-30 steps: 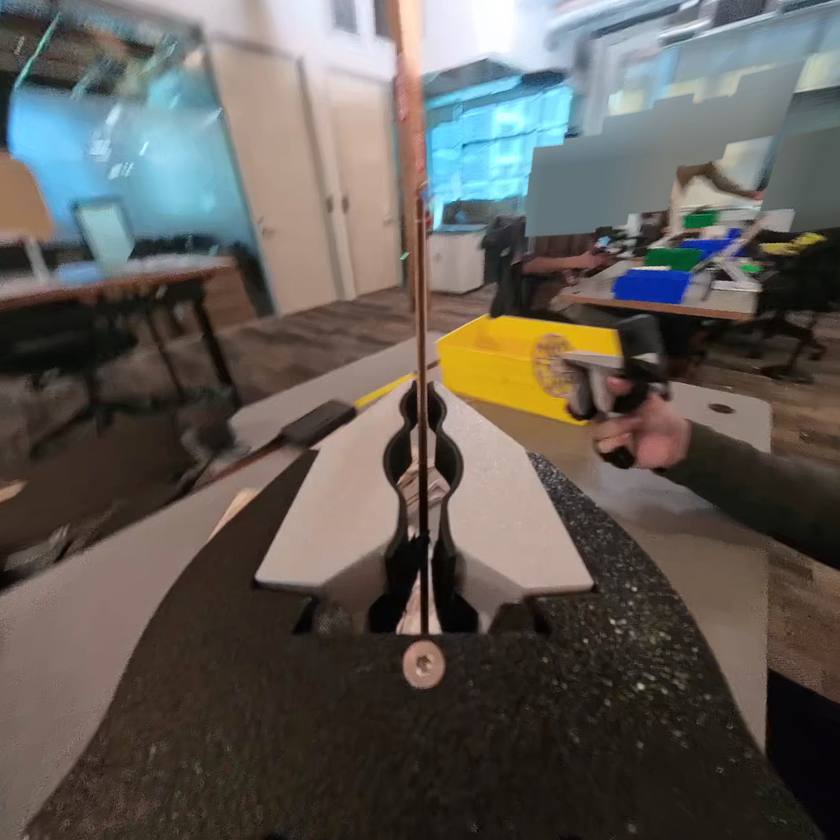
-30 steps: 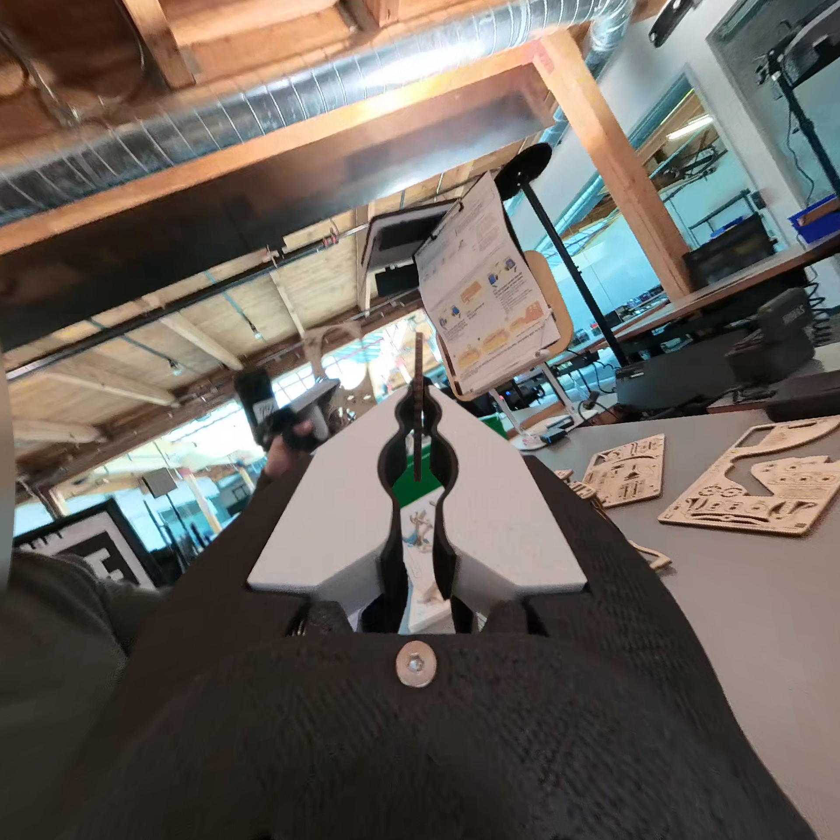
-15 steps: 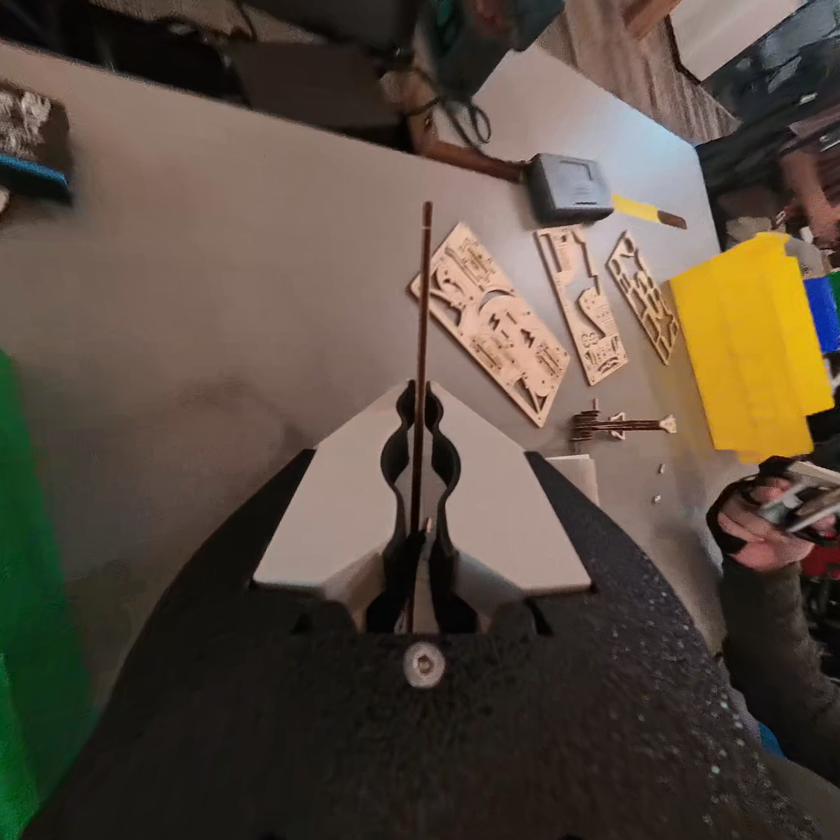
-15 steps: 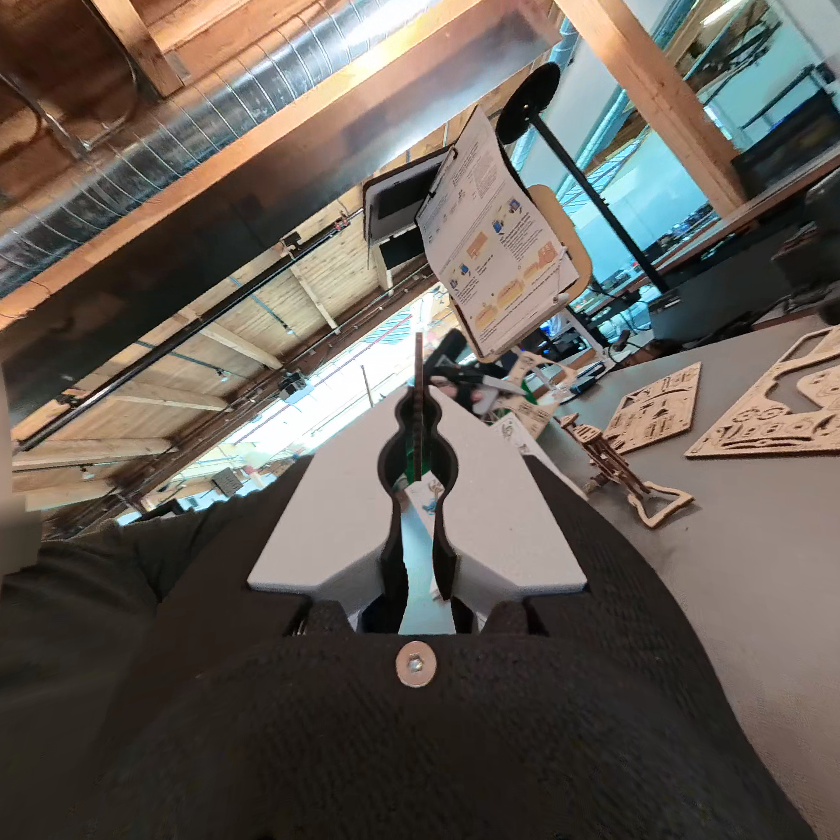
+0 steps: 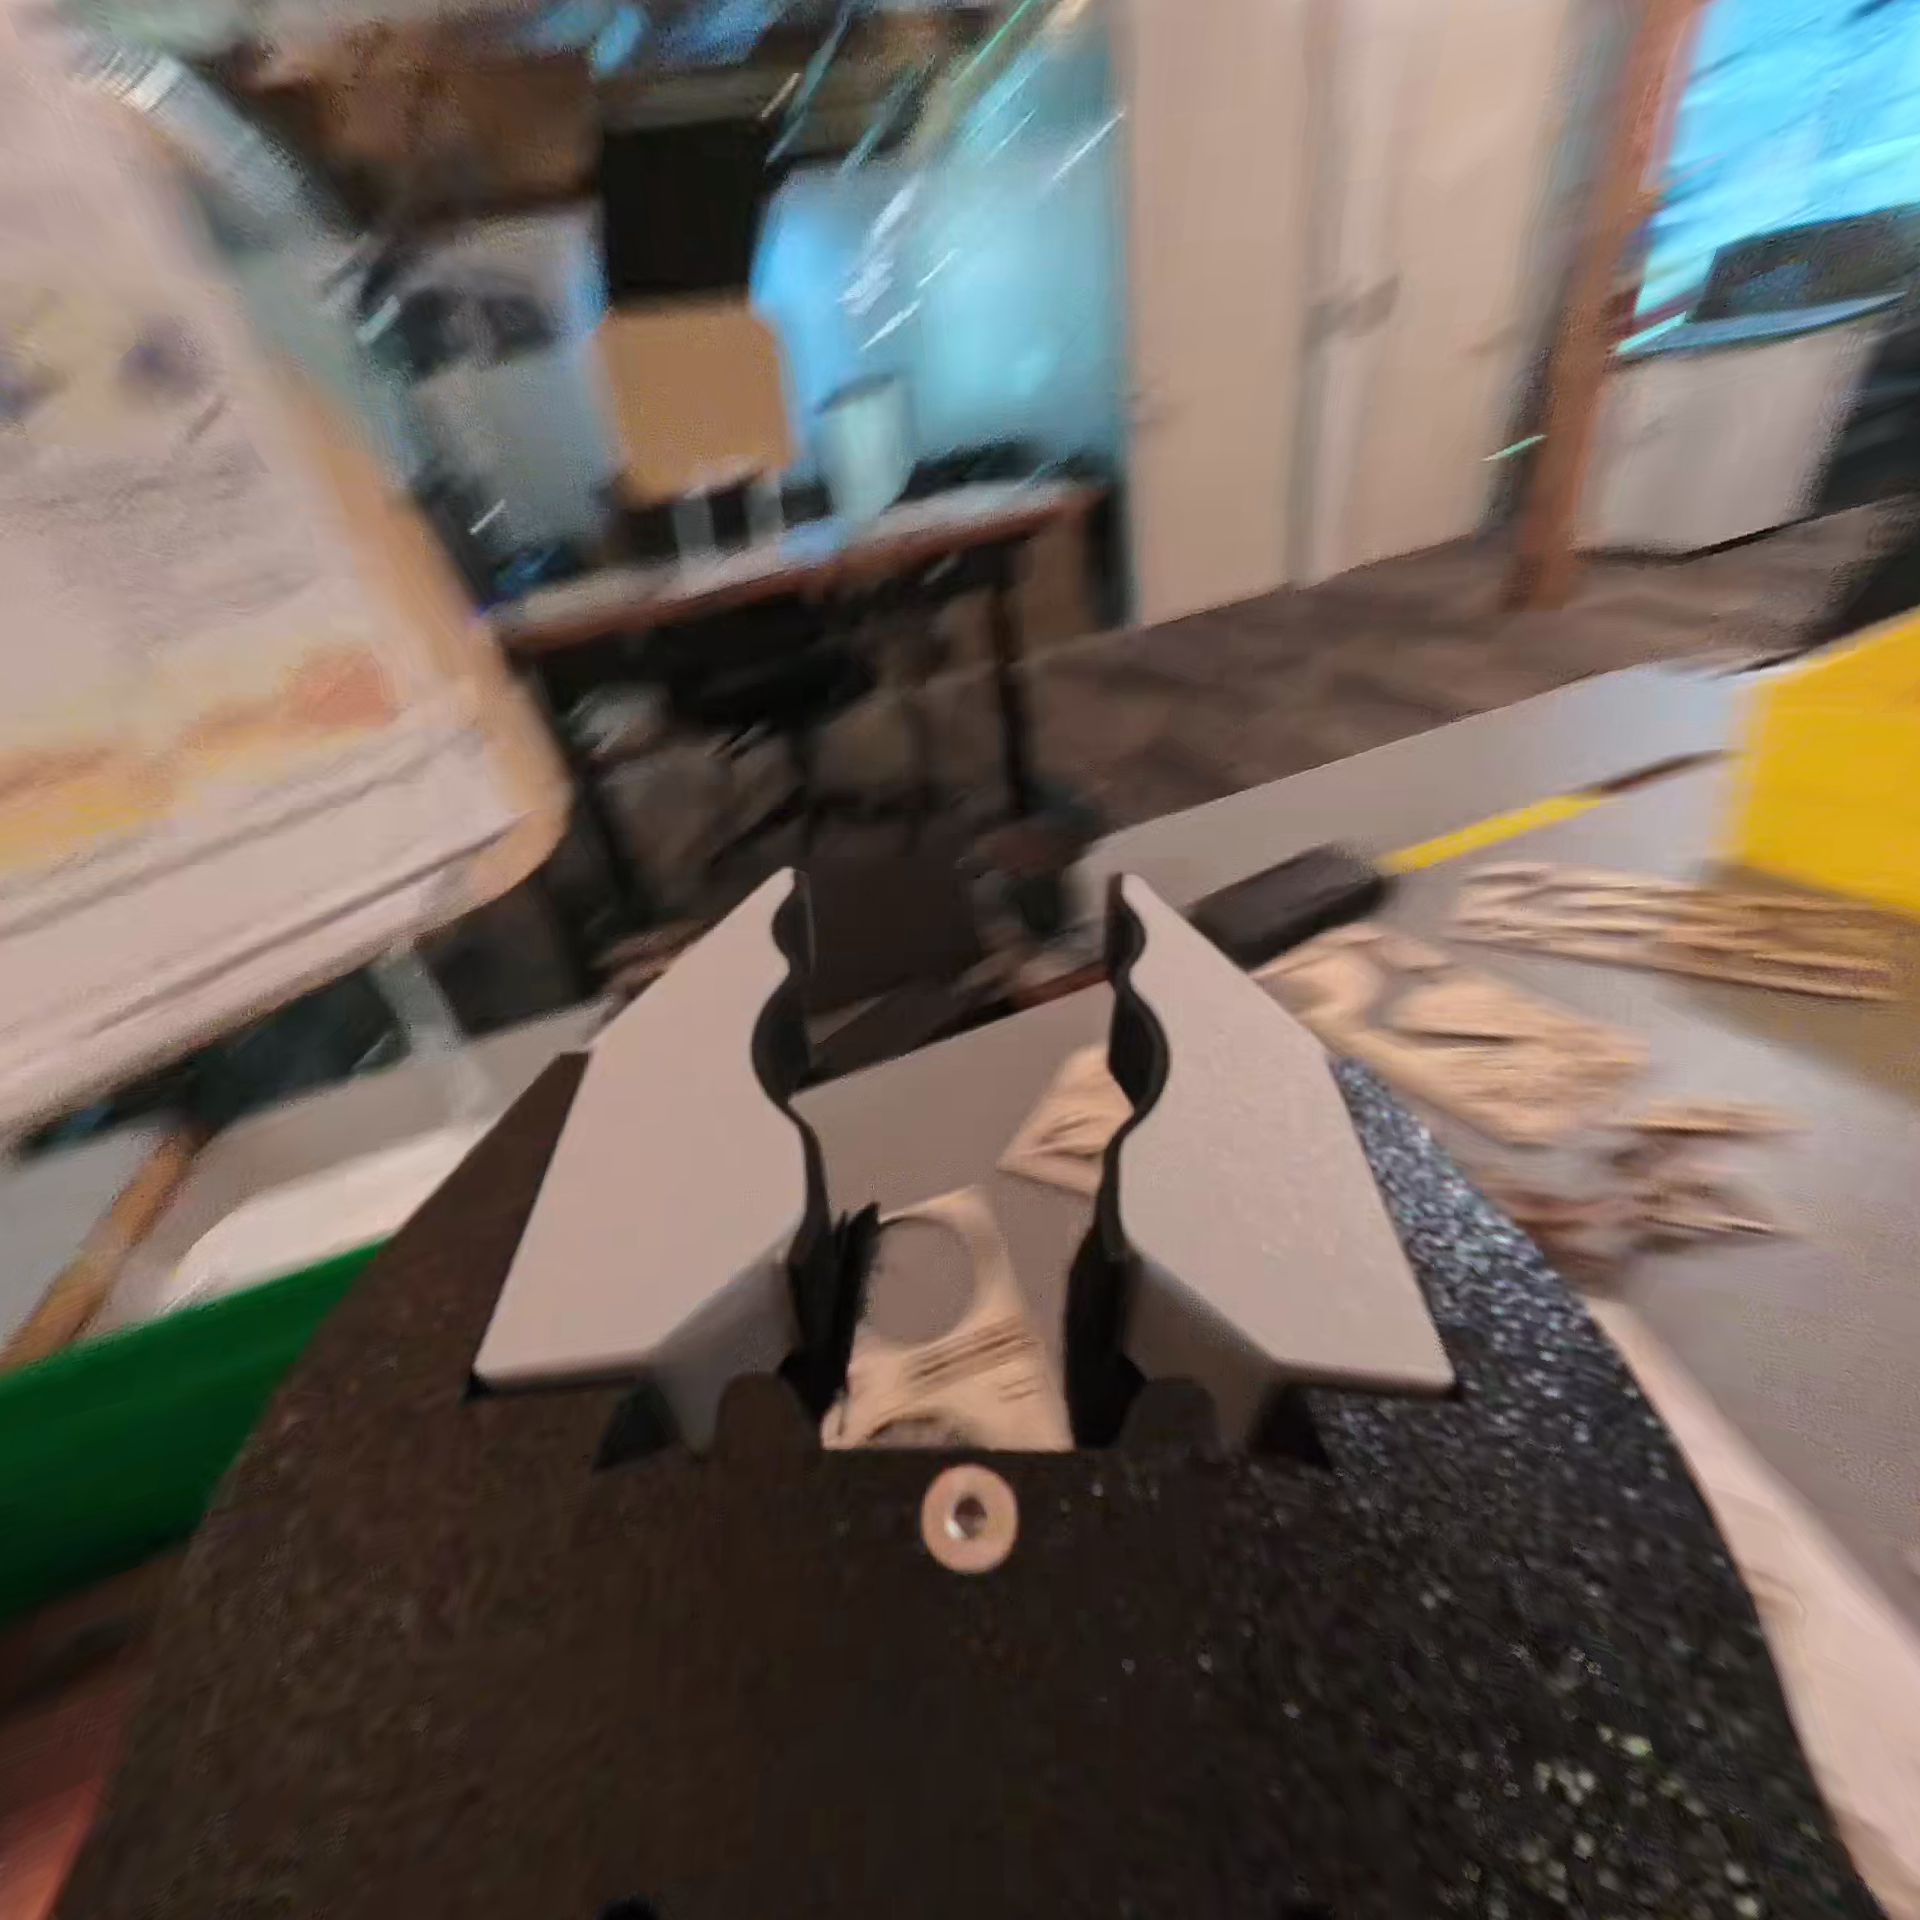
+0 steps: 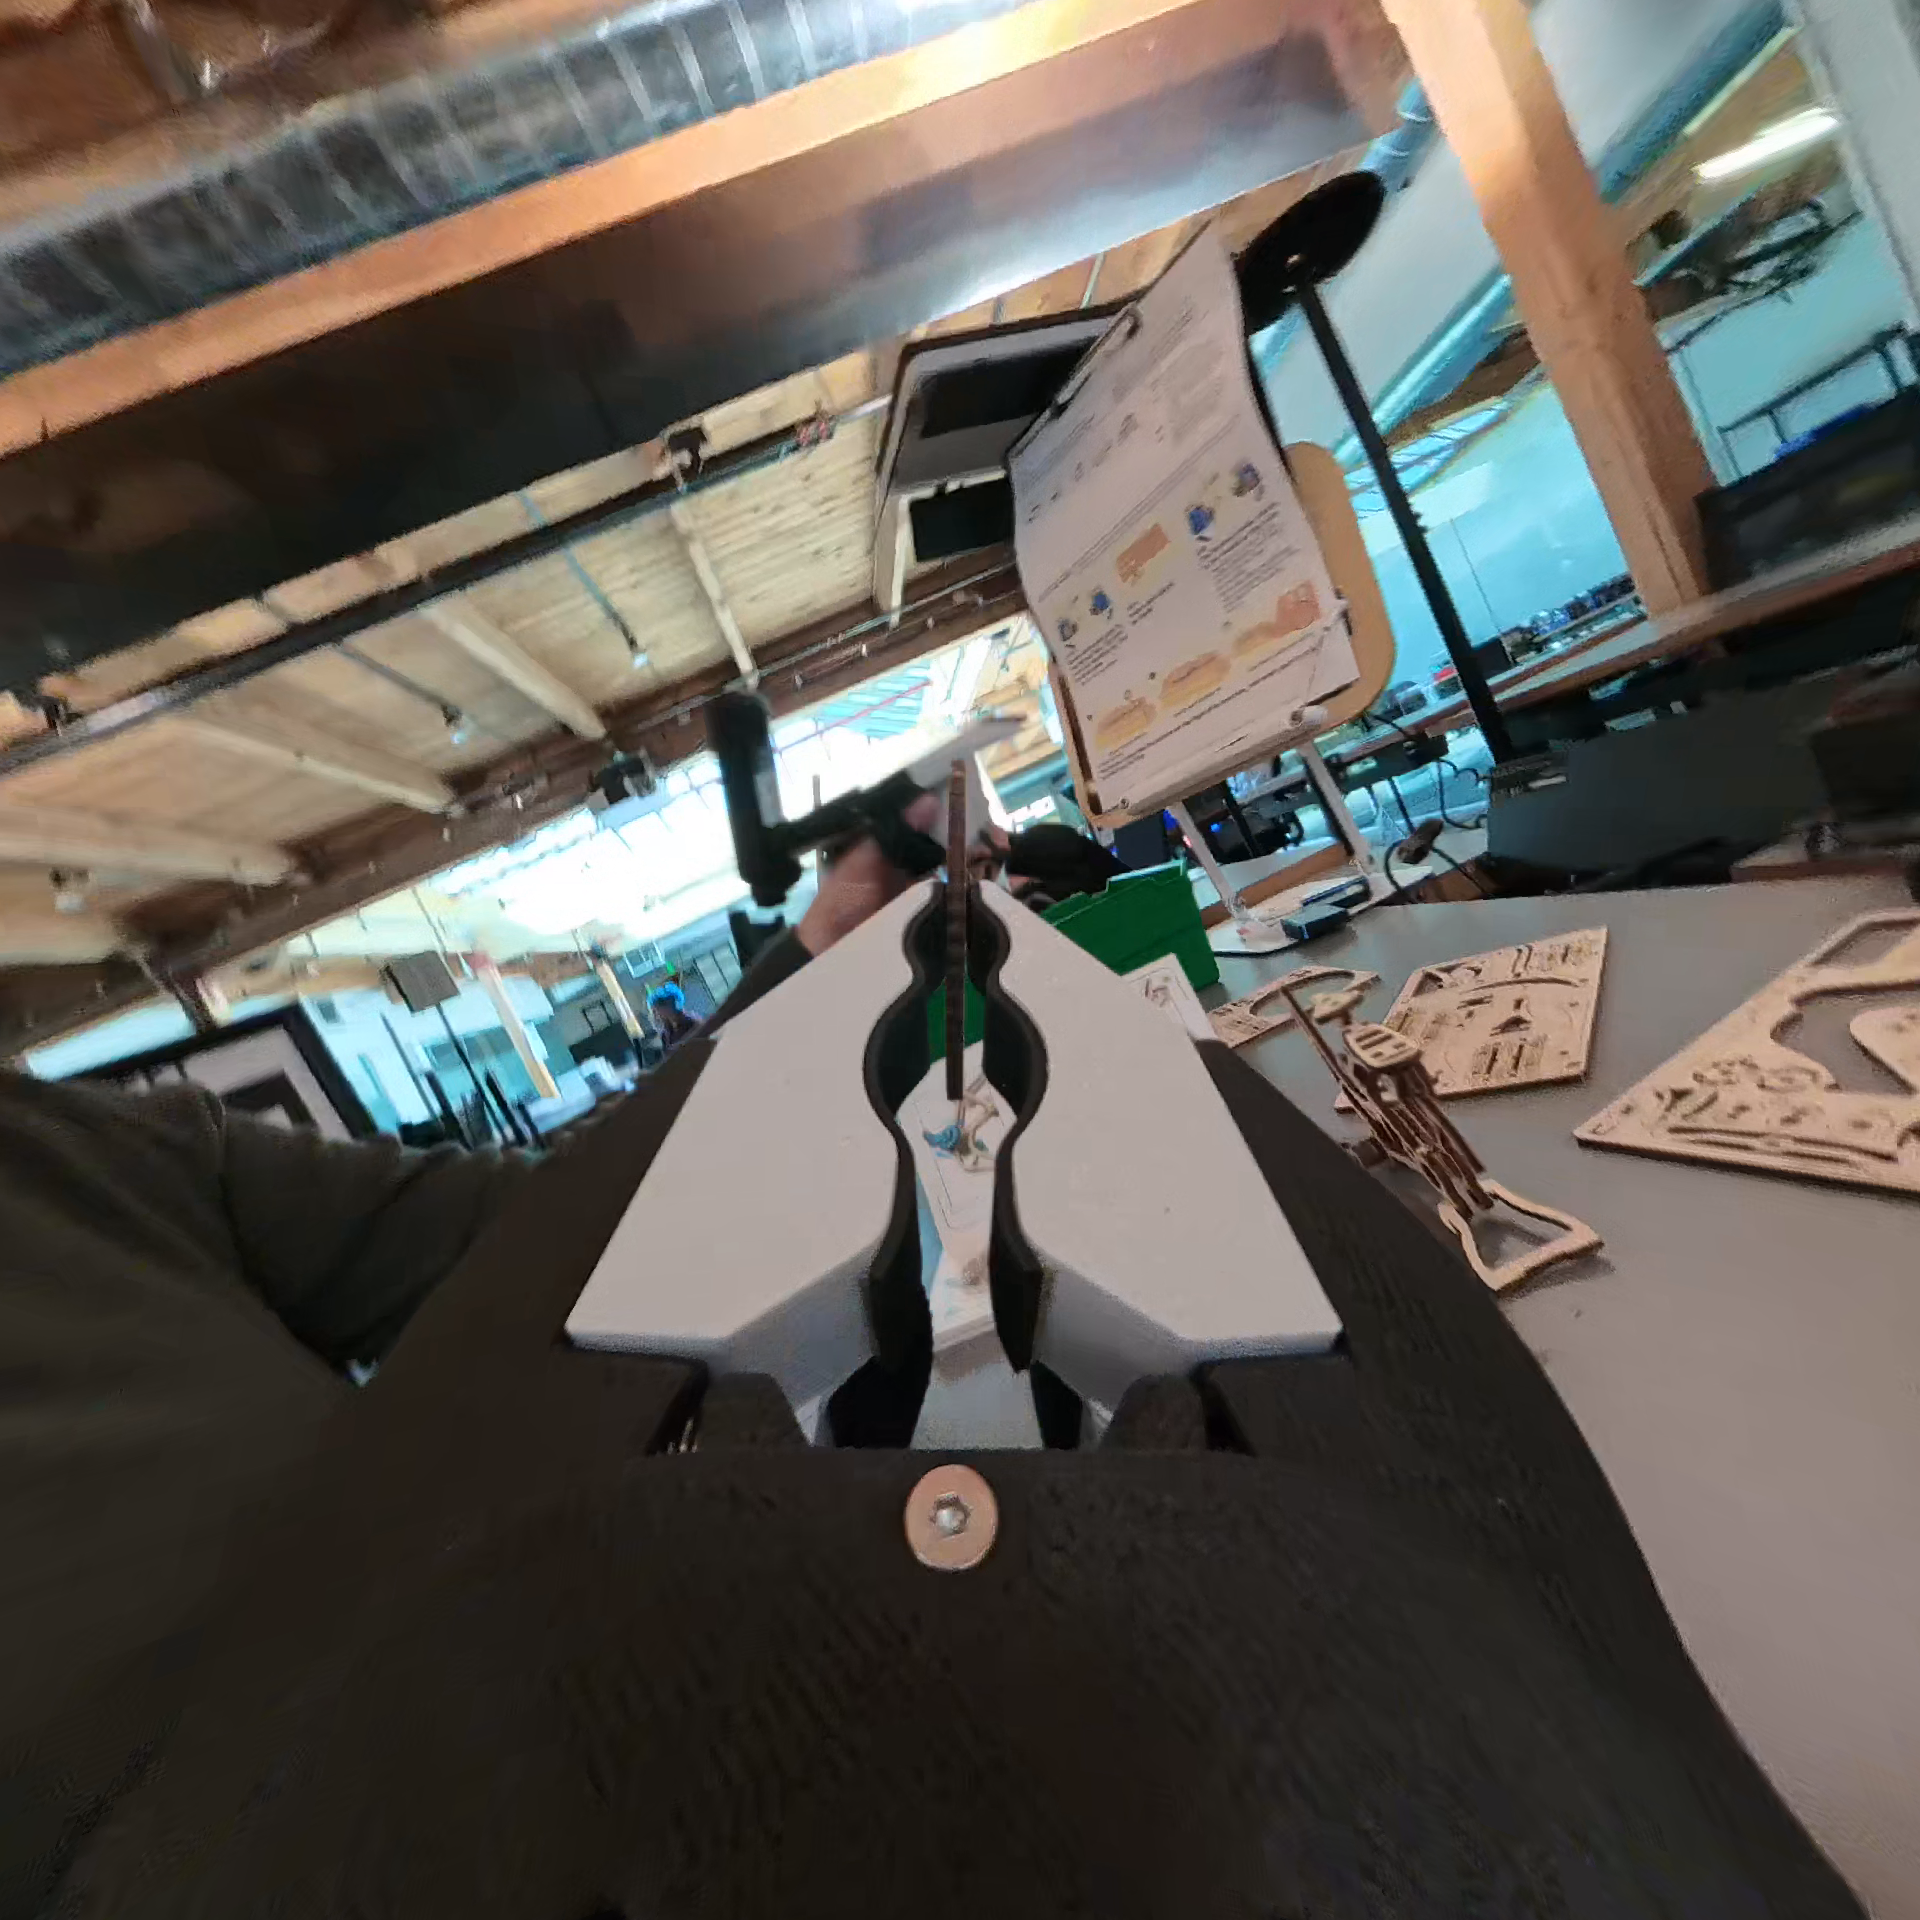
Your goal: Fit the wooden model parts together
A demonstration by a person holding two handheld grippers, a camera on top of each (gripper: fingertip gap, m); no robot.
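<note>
Your left gripper (image 5: 956,904) had its jaws spread apart with nothing between them, over the grey table (image 5: 1714,1351); that view was badly blurred. Your right gripper (image 6: 956,894) was clamped on a thin wooden part (image 6: 955,914), held edge-on and upright. The half-built model (image 6: 1403,1132) stood on the table just right of it, with cut-out sheets (image 6: 1496,1018) lying beyond.

Pale laser-patterned wooden sheets (image 6: 1496,1013); apparently yellow bin (image 5: 1829,769).
</note>
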